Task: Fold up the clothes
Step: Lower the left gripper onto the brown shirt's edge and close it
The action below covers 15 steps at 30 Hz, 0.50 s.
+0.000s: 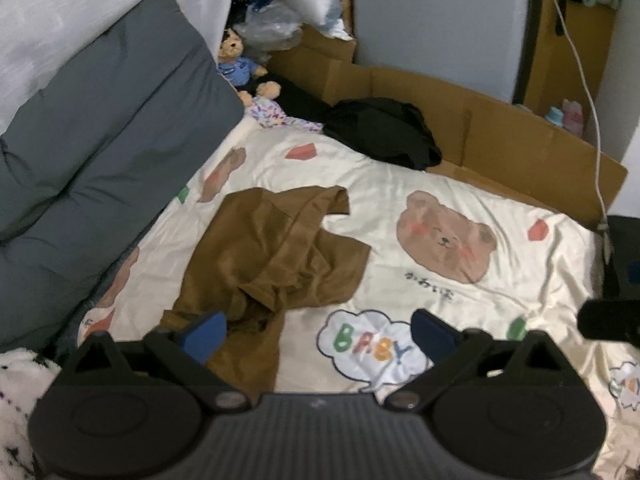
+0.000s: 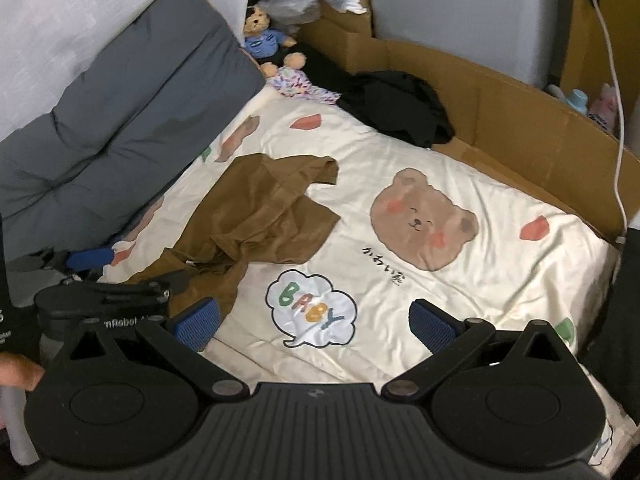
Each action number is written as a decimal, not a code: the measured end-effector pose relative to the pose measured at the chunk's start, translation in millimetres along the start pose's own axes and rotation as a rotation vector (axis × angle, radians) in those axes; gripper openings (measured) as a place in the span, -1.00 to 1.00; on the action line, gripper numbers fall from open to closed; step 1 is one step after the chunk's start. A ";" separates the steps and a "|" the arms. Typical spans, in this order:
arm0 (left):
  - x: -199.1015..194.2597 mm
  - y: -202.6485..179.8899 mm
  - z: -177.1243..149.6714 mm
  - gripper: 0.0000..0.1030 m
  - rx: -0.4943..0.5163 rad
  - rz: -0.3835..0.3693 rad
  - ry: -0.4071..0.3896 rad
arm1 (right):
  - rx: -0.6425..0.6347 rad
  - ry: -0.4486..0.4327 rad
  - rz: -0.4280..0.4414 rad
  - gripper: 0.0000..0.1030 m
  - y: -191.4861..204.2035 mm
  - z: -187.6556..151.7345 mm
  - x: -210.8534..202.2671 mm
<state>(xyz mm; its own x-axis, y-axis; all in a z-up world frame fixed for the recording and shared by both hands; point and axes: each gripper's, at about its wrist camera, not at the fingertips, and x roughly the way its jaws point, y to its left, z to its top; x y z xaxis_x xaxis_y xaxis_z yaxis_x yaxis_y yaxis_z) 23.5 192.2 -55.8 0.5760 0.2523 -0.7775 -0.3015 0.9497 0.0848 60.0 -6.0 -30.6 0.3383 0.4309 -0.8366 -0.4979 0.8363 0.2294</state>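
Observation:
A crumpled brown garment (image 1: pixel 272 256) (image 2: pixel 256 220) lies on the cream bear-print bedsheet (image 1: pixel 420 184) (image 2: pixel 400 152), left of the middle. A black garment (image 1: pixel 380 132) (image 2: pixel 396 104) is bunched at the bed's far edge. My left gripper (image 1: pixel 318 336) is open, its blue pads wide apart, with the left pad (image 1: pixel 204 336) over the brown garment's near edge and nothing held. My right gripper (image 2: pixel 314 326) is open above the sheet's "BABY" print, to the right of the brown garment. The left gripper's body (image 2: pixel 108 300) shows in the right wrist view at lower left.
A grey quilted cushion (image 1: pixel 100 140) (image 2: pixel 120 120) lines the left side. A teddy bear in blue (image 1: pixel 240 64) (image 2: pixel 266 40) sits at the far corner. Cardboard (image 1: pixel 520 140) (image 2: pixel 540 120) walls the far and right side. A white cable (image 1: pixel 580 80) (image 2: pixel 612 80) hangs at right.

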 end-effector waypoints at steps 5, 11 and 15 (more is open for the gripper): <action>14.0 22.9 3.8 0.92 -0.046 0.026 0.015 | -0.001 0.020 0.028 1.00 13.1 2.5 9.2; 29.5 51.4 18.4 0.92 -0.181 -0.013 0.054 | -0.044 0.012 0.083 0.89 12.2 11.7 9.6; 35.2 64.4 28.8 0.92 -0.181 0.025 0.012 | -0.033 0.009 0.095 0.76 4.8 14.0 11.3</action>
<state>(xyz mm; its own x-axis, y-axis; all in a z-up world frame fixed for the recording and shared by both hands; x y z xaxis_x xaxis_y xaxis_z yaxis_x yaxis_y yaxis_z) 46.3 267.6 -59.7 0.5579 0.2724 -0.7839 -0.4481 0.8940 -0.0082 72.6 7.7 -32.0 0.2806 0.5046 -0.8165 -0.5536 0.7800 0.2918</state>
